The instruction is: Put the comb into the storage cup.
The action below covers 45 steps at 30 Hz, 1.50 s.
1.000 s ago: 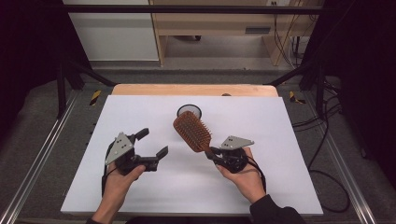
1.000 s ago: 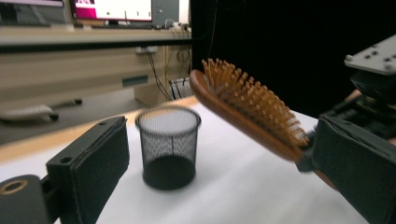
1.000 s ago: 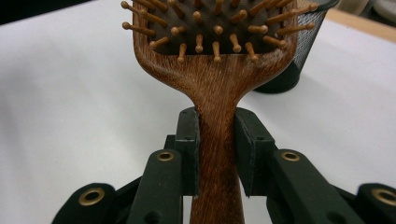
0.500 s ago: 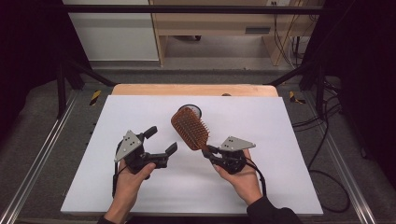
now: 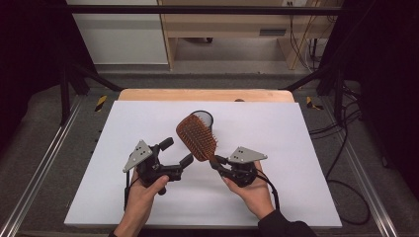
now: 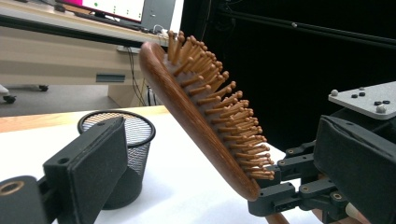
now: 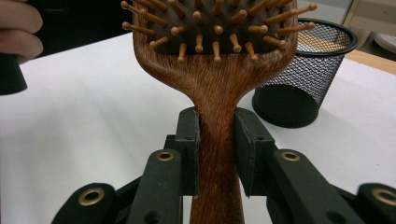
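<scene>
High view, mid-table: right gripper (image 5: 219,161) clamps brush (image 5: 197,137) by handle, head angled up toward 11 o'clock, off table. Cup (image 5: 203,117) just behind head at 12. Left gripper (image 5: 177,153) at 9 of brush, jaws spread, empty.

Left gripper view: brush (image 6: 205,116) tilted between spread jaws, untouched; cup (image 6: 122,158) behind left jaw.

Right gripper view: pads pinch handle (image 7: 218,154), bristles facing camera; cup (image 7: 306,70) at 2.
</scene>
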Each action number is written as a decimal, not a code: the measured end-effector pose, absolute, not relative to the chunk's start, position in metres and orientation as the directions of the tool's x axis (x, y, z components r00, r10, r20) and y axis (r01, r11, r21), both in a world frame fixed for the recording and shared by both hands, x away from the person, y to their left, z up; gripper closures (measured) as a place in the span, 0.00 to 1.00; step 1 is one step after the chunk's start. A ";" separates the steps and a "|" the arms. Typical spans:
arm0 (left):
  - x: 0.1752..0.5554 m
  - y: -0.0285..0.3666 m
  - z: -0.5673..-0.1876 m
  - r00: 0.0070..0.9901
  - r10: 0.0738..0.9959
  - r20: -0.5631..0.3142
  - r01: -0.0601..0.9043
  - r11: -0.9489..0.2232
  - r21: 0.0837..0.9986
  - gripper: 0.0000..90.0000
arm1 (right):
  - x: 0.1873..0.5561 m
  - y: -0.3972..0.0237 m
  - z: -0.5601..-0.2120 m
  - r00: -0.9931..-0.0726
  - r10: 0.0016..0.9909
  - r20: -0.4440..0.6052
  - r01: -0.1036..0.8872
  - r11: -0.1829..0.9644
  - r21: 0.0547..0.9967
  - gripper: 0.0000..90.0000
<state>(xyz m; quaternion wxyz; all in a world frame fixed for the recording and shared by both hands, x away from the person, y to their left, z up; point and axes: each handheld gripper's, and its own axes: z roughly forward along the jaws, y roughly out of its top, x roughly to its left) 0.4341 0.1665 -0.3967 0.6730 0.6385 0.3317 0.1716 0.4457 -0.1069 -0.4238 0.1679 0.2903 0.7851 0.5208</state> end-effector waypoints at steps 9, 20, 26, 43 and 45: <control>0.433 0.163 -0.399 0.729 0.644 -0.231 0.199 0.123 0.972 0.04 | 0.440 -0.097 -0.424 -0.793 0.609 0.027 0.261 0.299 0.918 0.81; 0.433 0.164 -0.400 0.717 0.660 -0.224 0.204 0.109 0.973 0.04 | 0.435 -0.087 -0.428 -0.813 0.582 -0.002 0.239 0.337 0.911 0.81; 0.434 0.165 -0.400 0.716 0.650 -0.255 0.223 0.134 0.966 0.05 | 0.432 -0.084 -0.427 -0.821 0.571 -0.021 0.220 0.350 0.910 0.81; 0.442 0.184 -0.401 0.679 0.622 -0.389 0.311 0.236 0.921 0.20 | 0.427 -0.074 -0.430 -0.833 0.549 -0.071 0.190 0.403 0.895 0.81; 0.443 0.185 -0.400 0.674 0.617 -0.406 0.318 0.254 0.913 0.20 | 0.426 -0.072 -0.430 -0.835 0.544 -0.081 0.180 0.410 0.894 0.81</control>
